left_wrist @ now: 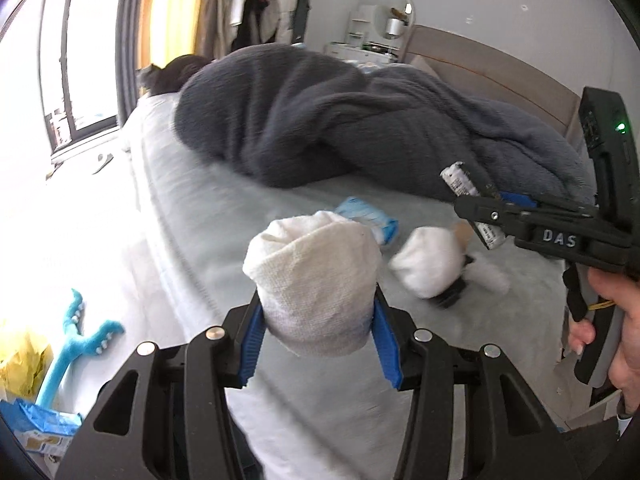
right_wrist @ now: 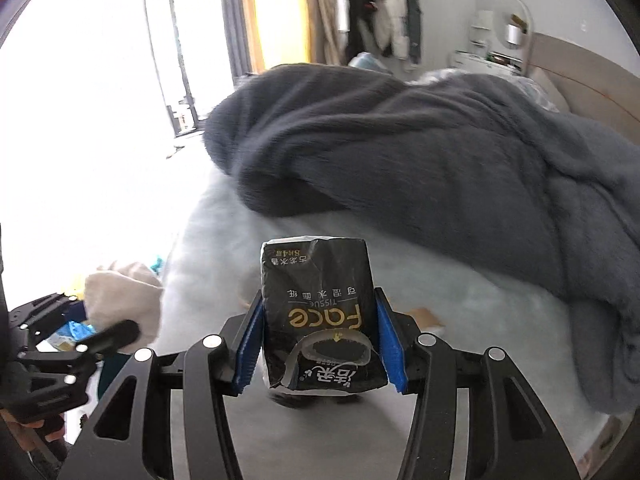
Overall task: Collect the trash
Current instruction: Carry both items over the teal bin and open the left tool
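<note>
Left jaws: clenched; a rolled white cloth bundle (left_wrist: 314, 280), soft and knitted in texture, is pinched at its base between the ribbed blue pads (left_wrist: 382, 350) of the left gripper (left_wrist: 316, 344)
Right jaws: clamped on a black tissue pack (right_wrist: 318, 312) of crinkled glossy film, printed "Face TISSUE" in gold, its oval dispensing flap torn open; it is held between the blue pads of the right gripper (right_wrist: 320, 344)
Gripper bodies: black angular linkages with round silver pins are seen
Hand: a hand (left_wrist: 616, 320) is wrapped around the right gripper's handle
Bed surface: a pale, smooth sheet (left_wrist: 224, 216) is spread flat; on it lie a second white cloth ball (left_wrist: 426, 264) and a blue plastic packet (left_wrist: 368, 216), near each other
Blanket: a dark grey fleece blanket (right_wrist: 400, 152) is heaped in thick folds
Floor side: a fuzzy turquoise toy (left_wrist: 76, 344) is seen beside the bed
</note>
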`<move>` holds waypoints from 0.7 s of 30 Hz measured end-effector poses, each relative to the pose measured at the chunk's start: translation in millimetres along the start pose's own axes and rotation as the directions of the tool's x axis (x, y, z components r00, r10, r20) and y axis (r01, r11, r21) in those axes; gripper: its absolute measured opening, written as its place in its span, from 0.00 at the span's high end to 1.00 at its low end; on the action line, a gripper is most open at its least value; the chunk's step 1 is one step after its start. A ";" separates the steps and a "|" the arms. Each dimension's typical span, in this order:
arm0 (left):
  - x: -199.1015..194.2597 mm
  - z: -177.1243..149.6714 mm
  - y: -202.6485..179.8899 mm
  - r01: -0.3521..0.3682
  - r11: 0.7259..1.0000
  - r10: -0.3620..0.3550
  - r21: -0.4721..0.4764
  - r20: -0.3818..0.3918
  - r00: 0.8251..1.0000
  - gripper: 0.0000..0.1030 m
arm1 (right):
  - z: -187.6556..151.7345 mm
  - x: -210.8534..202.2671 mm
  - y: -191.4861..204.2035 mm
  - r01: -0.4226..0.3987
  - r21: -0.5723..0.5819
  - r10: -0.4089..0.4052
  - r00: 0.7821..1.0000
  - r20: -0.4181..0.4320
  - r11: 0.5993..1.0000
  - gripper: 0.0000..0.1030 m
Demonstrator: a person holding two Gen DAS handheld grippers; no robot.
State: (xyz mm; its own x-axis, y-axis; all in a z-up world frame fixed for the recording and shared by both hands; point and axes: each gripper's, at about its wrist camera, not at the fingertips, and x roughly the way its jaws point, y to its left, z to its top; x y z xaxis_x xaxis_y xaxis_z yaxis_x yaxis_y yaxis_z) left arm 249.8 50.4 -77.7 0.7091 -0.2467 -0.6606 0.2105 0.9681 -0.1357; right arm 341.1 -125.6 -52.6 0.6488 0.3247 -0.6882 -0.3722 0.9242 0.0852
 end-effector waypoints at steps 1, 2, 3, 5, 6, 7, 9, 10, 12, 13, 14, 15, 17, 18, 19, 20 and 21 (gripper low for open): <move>-0.9 -3.3 8.4 -0.008 1.000 0.008 -0.006 -0.003 1.000 0.50 | 0.9 4.4 8.6 -0.023 -0.004 0.023 1.000 -0.006 1.000 0.49; -1.3 -6.6 15.7 -0.015 1.000 0.015 -0.013 -0.012 1.000 0.50 | 1.3 7.3 14.9 -0.040 -0.008 0.040 0.999 -0.010 0.999 0.49; -1.2 -10.0 23.5 -0.022 0.999 0.022 -0.025 -0.023 0.999 0.50 | 2.9 11.0 24.1 -0.060 -0.015 0.060 0.998 -0.015 0.998 0.49; -0.5 -15.0 35.4 -0.033 0.998 0.032 -0.046 -0.039 0.999 0.50 | 6.9 14.6 46.2 -0.089 -0.041 0.088 0.996 -0.015 0.995 0.49; 0.0 -19.5 44.2 -0.047 0.997 0.044 -0.058 -0.052 0.998 0.50 | 8.4 15.8 54.7 -0.094 -0.056 0.094 0.996 -0.014 0.994 0.49; 0.6 -22.4 50.3 -0.055 0.996 0.051 -0.066 -0.061 0.997 0.50 | 9.8 17.5 65.6 -0.103 -0.076 0.102 0.995 -0.017 0.992 0.49; 2.4 -30.1 64.1 -0.069 0.994 0.061 -0.088 -0.085 0.995 0.50 | 10.8 21.0 82.9 -0.121 -0.100 0.119 0.993 -0.025 0.988 0.49; 3.4 -32.4 70.1 -0.077 0.993 0.068 -0.094 -0.096 0.993 0.50 | 11.4 23.4 92.6 -0.131 -0.110 0.129 0.991 -0.032 0.985 0.49; 5.4 -39.3 82.4 -0.096 0.990 0.084 -0.103 -0.121 0.989 0.50 | 11.0 27.9 107.5 -0.139 -0.131 0.135 0.990 -0.042 0.982 0.49; 6.2 -42.0 87.5 -0.103 0.989 0.088 -0.110 -0.132 0.987 0.50 | 11.5 30.8 112.9 -0.142 -0.139 0.137 0.989 -0.047 0.980 0.49; 6.8 -46.4 94.4 -0.110 0.987 0.092 -0.121 -0.145 0.985 0.50 | 11.9 34.0 119.3 -0.148 -0.145 0.141 0.988 -0.055 0.978 0.49; 7.8 -50.6 101.8 -0.114 0.984 0.092 -0.136 -0.159 0.983 0.50 | 11.9 37.9 125.3 -0.155 -0.149 0.147 0.987 -0.064 0.977 0.49; 9.6 -58.7 113.2 -0.116 0.980 0.086 -0.161 -0.182 0.979 0.50 | 12.1 44.4 136.4 -0.168 -0.150 0.158 0.984 -0.078 0.974 0.49; 11.2 -64.9 120.0 -0.116 0.977 0.081 -0.177 -0.195 0.978 0.50 | 12.3 48.2 141.5 -0.180 -0.145 0.169 0.982 -0.085 0.973 0.49; 13.0 -71.7 127.1 -0.120 0.974 0.078 -0.192 -0.211 0.974 0.50 | 12.6 52.0 146.1 -0.206 -0.133 0.195 0.976 -0.095 0.969 0.49; 15.0 -77.3 132.9 -0.124 0.972 0.078 -0.200 -0.227 0.971 0.50 | 12.6 56.0 149.7 -0.239 -0.114 0.228 0.968 -0.107 0.964 0.49; 16.8 -83.9 138.9 -0.131 0.969 0.078 -0.209 -0.244 0.967 0.50 | 11.6 60.6 152.5 -0.262 -0.100 0.250 0.961 -0.117 0.960 0.49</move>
State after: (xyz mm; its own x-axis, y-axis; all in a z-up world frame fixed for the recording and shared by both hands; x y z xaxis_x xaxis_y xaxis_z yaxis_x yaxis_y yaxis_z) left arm 234.5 184.3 -169.5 0.5372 -0.1529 -0.8295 -0.0293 0.9795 -0.1995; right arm 331.4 37.4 -72.9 0.4530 0.5197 -0.7243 -0.5933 0.7822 0.1901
